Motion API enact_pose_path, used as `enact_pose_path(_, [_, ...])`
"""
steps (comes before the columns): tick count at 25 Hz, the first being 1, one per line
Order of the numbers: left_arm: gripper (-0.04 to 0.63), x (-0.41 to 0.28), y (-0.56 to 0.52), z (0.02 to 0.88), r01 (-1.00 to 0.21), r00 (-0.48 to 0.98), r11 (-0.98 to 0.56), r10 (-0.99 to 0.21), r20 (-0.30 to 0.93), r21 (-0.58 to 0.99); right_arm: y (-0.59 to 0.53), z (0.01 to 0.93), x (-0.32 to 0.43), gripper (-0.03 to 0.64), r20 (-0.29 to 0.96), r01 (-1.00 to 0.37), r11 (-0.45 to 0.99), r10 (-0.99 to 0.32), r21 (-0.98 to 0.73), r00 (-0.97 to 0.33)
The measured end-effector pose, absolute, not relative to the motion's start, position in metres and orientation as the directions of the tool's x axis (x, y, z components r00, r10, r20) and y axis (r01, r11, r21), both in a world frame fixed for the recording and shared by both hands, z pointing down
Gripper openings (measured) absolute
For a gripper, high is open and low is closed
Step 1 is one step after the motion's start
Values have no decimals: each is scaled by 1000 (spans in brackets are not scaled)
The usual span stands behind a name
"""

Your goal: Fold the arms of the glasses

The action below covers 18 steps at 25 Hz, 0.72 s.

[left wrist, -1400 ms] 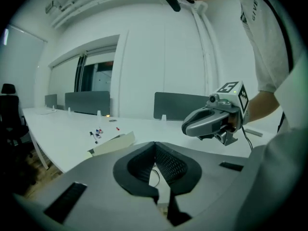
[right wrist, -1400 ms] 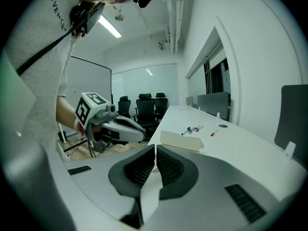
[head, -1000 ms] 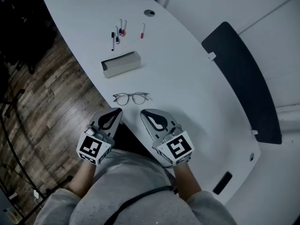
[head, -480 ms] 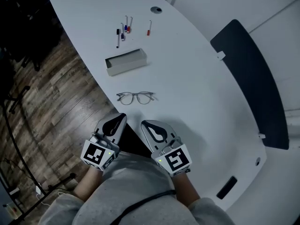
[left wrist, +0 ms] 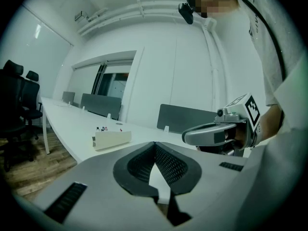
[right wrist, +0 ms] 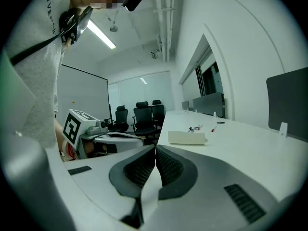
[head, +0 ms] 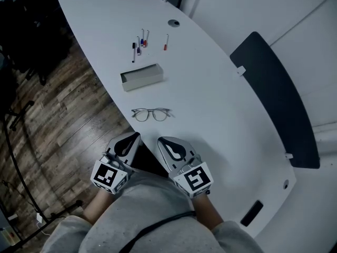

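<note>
Both the left gripper [head: 135,137] and right gripper [head: 162,141] are hanging back at the table [head: 221,104] edge, jaws squeezed together on nothing, probably so they're clear of the glasses [head: 151,114] sitting ahead.

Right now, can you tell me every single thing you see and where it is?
table: one, white, long and curved
glasses: one, thin dark frame, near the table's edge, just ahead of the claws
box: one, pale, open, beyond the glasses
pens: several, mixed caps, beyond the box; too small to count
round cap: one, grey, past the pens
panel: one, dark, along the table's right side
floor: brown wood, left of the table
chairs: a few, black, off beside the table
left claw: one, grey, shut, empty
right claw: one, grey, shut, empty
sweater: one, grey, nearest the camera
</note>
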<state>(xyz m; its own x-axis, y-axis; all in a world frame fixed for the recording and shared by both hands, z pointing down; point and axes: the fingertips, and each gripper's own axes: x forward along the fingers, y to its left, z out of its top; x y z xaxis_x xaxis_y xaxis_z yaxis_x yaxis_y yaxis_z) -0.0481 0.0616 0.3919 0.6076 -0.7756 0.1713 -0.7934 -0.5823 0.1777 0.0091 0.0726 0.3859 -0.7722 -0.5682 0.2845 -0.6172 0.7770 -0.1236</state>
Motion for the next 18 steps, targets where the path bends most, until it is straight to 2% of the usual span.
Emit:
enact_pose_path(8, [15, -41, 67, 395, -767, 642, -623, -745, 183, 152, 76, 387, 12, 20, 277, -614, 781, -568, -115, -775])
enact_pose_path(18, [15, -43, 86, 392, -757, 653, -630, -727, 211, 172, 101, 386, -13, 20, 287, -553, 820, -500, -147, -817])
